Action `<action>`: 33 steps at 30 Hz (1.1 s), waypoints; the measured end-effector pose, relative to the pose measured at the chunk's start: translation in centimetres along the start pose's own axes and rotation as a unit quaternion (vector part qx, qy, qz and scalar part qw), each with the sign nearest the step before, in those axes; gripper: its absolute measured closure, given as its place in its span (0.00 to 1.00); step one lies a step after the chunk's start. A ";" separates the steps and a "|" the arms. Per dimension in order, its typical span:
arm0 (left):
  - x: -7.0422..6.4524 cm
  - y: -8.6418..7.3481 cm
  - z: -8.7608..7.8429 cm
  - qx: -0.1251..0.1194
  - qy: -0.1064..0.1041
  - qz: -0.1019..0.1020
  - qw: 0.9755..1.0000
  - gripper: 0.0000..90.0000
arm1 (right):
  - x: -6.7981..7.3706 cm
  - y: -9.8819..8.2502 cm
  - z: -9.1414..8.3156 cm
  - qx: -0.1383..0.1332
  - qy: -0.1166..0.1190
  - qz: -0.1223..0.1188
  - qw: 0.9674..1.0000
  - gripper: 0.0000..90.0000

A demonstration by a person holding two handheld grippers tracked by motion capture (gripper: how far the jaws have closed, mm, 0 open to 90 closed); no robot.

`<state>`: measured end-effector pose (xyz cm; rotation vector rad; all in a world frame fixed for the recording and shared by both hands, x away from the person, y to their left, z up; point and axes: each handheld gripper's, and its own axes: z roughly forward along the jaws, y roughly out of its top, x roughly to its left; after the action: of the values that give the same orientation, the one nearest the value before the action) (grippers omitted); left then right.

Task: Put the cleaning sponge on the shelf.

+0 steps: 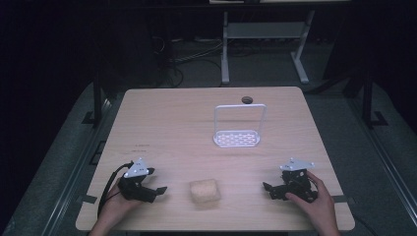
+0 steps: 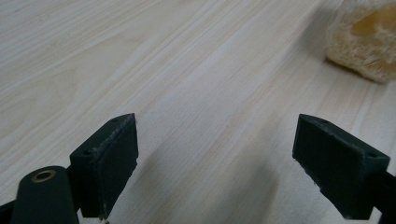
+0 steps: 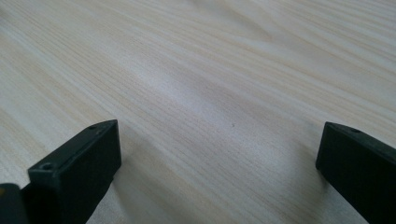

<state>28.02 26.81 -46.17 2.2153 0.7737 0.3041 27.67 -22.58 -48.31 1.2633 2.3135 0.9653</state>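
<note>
A pale tan sponge-like block (image 1: pixel 205 192) lies near the table's front edge, midway between the two hands. My left gripper (image 1: pixel 153 191) rests on the table to its left, jaws wide apart and empty. In the left gripper view the gripper (image 2: pixel 217 163) looks over bare wood, with the block (image 2: pixel 364 37) at the upper right. My right gripper (image 1: pixel 269 191) rests to the right of the block, also open and empty. In the right gripper view the gripper (image 3: pixel 219 172) has nothing but wood grain between its jaws.
A white perforated rack (image 1: pixel 237 138) with a tall wire hoop stands on the far half of the wooden table (image 1: pixel 172 128). A round hole (image 1: pixel 246 100) sits by the far edge. Beyond the table are a dark floor, cables and a white desk frame (image 1: pixel 265 44).
</note>
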 end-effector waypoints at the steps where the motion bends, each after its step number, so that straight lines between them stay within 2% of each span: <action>1: -0.1 0.1 -0.1 -0.003 -0.001 -0.001 1.000 0.15 | 0.0 0.0 0.0 0.000 0.000 0.000 1.000 0.00; 4: -0.2 0.4 -0.2 -0.004 -0.002 -0.001 1.000 0.15 | 0.0 0.0 0.0 0.000 0.000 0.000 1.000 0.00; 7: -0.7 1.1 -0.4 -0.015 -0.011 -0.004 1.000 0.15 | 0.0 0.0 0.0 0.000 0.000 0.000 1.000 0.00; 21: -2.3 3.0 -0.8 -0.030 -0.036 0.011 0.999 0.15 | 0.0 0.0 0.0 0.000 0.000 0.000 1.000 0.00; 24: -2.9 3.8 -0.8 -0.037 -0.046 0.018 0.998 0.15 | 0.0 0.0 0.0 0.000 0.000 0.000 1.000 0.00; 33: -3.7 4.9 -0.7 -0.040 -0.063 0.025 0.997 0.15 | 0.0 0.0 0.0 -0.001 0.000 -0.002 1.000 0.00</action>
<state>26.97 22.34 -42.08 2.1581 0.6271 0.2129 27.71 -22.59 -48.32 1.2579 2.3137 0.9663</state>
